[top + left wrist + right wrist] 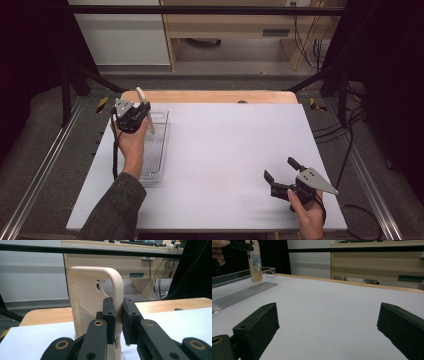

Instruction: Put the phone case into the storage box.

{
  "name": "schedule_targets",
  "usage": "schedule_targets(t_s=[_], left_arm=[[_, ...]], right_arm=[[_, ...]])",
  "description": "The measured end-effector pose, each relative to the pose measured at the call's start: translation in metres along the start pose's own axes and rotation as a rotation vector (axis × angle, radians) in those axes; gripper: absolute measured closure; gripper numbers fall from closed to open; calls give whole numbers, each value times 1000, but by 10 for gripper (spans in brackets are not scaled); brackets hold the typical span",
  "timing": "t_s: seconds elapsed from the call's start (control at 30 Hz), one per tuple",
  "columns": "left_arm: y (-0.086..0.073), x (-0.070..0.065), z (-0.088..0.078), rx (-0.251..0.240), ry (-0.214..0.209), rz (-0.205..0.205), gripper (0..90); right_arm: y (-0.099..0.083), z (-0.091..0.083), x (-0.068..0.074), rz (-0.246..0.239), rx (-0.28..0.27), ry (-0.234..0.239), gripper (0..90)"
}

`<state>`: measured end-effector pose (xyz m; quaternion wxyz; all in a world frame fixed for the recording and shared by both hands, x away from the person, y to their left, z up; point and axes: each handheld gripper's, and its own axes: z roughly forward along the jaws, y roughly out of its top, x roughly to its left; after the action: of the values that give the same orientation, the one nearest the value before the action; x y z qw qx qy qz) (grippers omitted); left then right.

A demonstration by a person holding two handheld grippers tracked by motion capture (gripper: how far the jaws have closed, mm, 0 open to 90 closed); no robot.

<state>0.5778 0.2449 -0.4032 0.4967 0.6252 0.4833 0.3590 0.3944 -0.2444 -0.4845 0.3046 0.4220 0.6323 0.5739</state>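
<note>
- Cream phone case (92,302), soft-looking plastic, is held upright over the clear tray (159,150) near the tabletop's (225,160) far left corner.
- Left gripper (118,315): jaws pinch the case's side wall, one pad inside, one outside.
- Judgement: keep the pinch square on the wall; a twist would likely flex it and let it slip. Lower it straight into the tray.
- Left forearm reaches forward along the left edge, gripper pointing away.
- Right gripper (281,176) rests near the right front corner, jaws spread, nothing between them.

Beyond the table (215,150), a light wooden desk (235,25) stands on grey floor (210,80) beside a white wall panel (125,35).
</note>
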Motion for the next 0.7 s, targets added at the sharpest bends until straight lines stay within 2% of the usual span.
schedule_targets(t_s=[0.47,0.7], left_arm=[[-1,2,-1,3,4,-9,811],[-3,4,3,10,1,-36,811]], right_arm=[[0,0,0,3,1,-1,38],[0,0,-1,6,0,-4,39]])
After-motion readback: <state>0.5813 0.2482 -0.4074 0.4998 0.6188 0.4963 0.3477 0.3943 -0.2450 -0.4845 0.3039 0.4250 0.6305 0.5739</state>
